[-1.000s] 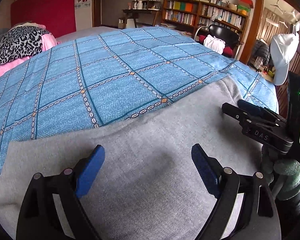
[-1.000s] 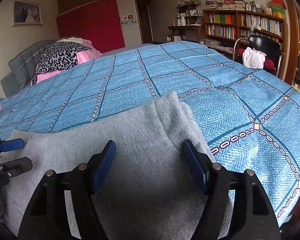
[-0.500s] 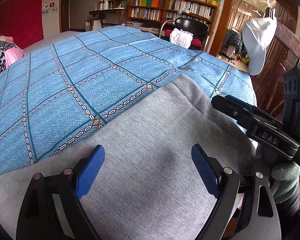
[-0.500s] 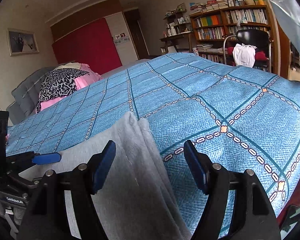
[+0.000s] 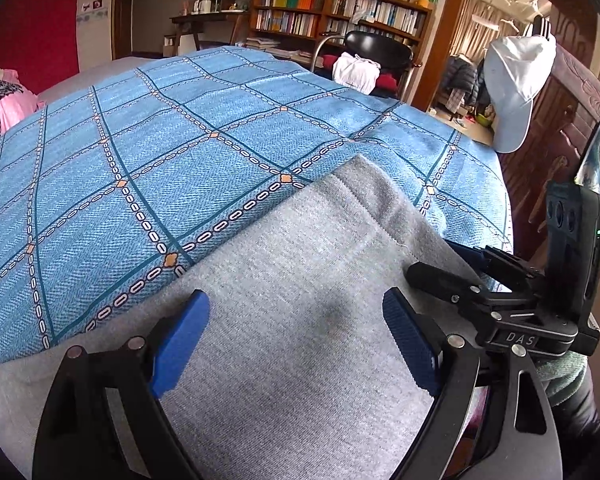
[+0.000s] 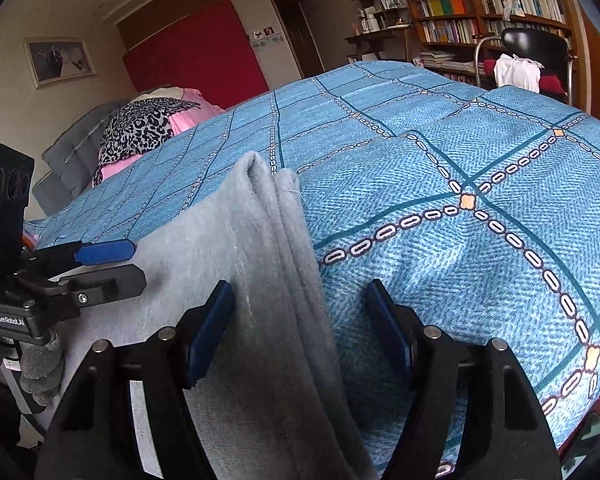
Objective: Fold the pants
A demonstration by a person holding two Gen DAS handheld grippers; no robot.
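Blue checked bedspread (image 5: 204,160) stretches away beyond both sets of jaws, with a leopard-print and pink bundle (image 6: 140,132) far off at the bed's head, a bookshelf (image 5: 340,12) and a black chair (image 5: 380,48) past the far edge, and a white cap (image 5: 516,88) hanging to the side. Nothing lies on the cloth ahead of either tool. The left gripper (image 5: 296,328) has its jaws spread wide over the flat grey pants (image 5: 300,280), clear of its pads. The right gripper (image 6: 300,324) has just been closing, yet its pads stand apart; the pants' folded edge (image 6: 272,240) runs between them, nearer the left-hand pad.
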